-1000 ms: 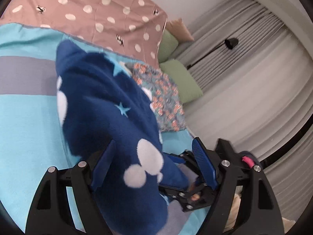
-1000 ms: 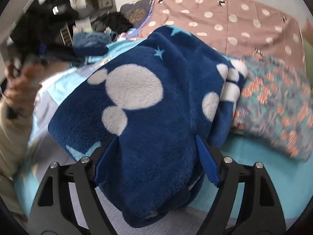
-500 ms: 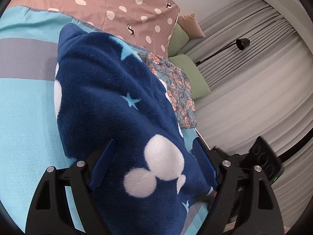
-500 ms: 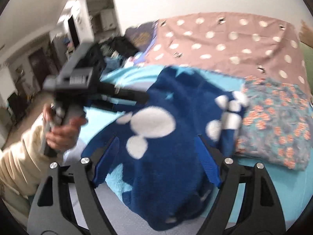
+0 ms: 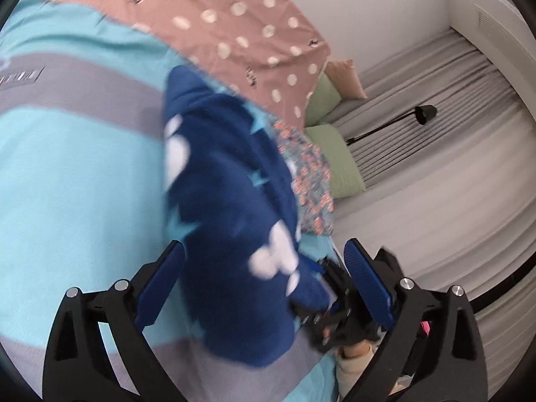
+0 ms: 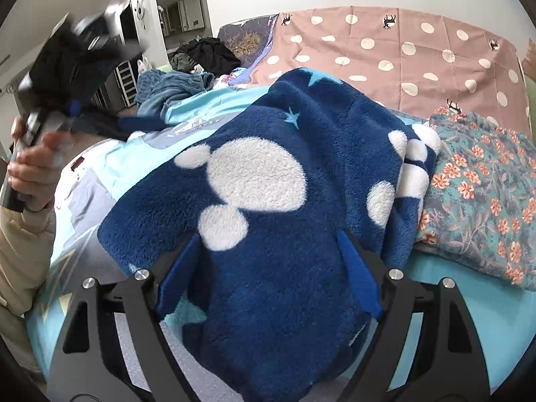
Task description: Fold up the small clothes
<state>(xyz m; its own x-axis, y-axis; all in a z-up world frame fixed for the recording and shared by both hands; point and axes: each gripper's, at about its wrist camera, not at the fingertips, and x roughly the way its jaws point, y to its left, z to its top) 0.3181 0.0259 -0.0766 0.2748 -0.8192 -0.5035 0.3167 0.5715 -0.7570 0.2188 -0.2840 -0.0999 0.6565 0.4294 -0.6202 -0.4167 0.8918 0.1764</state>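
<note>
Holding both grippers spread wide, we see the blue fleece garment (image 6: 284, 207) lying mid-frame on the turquoise bedspread (image 5: 77, 174), between the right gripper (image 6: 268, 268) fingers; the left gripper (image 5: 264, 284) grips nothing.

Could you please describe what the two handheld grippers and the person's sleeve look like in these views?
Both the left gripper and the right gripper have black, angular frames with triangular cut-outs and silver round bolts. Their fingers carry flat blue pads with a fine ribbed texture. The sleeve is cream and puffy, like a padded jacket. No cables are clearly visible.
</note>
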